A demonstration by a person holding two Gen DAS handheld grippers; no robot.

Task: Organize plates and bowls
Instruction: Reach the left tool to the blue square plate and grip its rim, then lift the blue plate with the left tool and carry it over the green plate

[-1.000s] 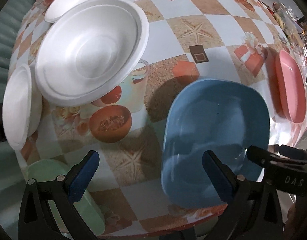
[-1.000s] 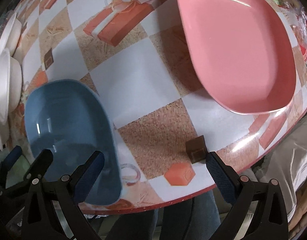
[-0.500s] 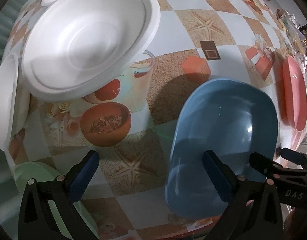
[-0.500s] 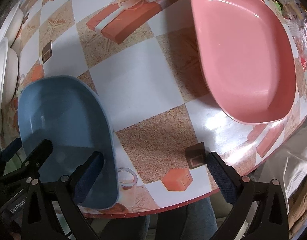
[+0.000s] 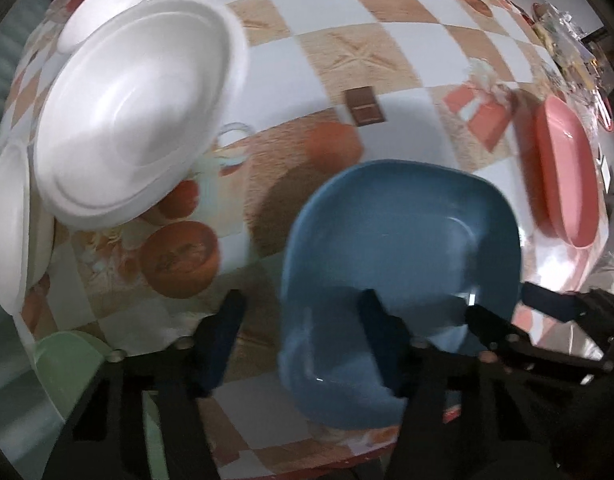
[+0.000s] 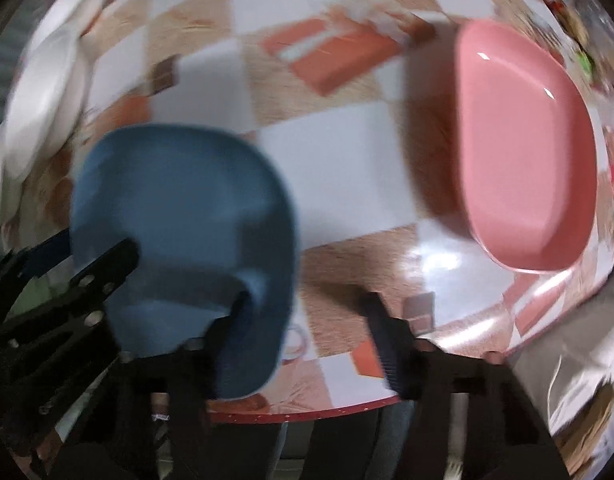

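Both your left gripper [image 5: 301, 334] and right gripper [image 6: 307, 332] were wide apart; now they're closing astride the blue plate's [image 5: 403, 264] opposite rims, ready to lift it.

Green dish [image 5: 67, 364] cut off at lower left edge, part hidden behind gripper finger. Both views motion-blurred. Clutter [image 5: 563, 36] at far table end too small to identify.

A table covered in a glossy checkered tablecloth [image 5: 407, 116] with printed starfish and gift boxes. On it lie a blue rounded-square plastic bowl [image 5: 407, 232], a pink rounded-square plastic dish [image 6: 523, 168], white foam bowls [image 5: 135, 108] and a pale green dish [image 5: 67, 364].
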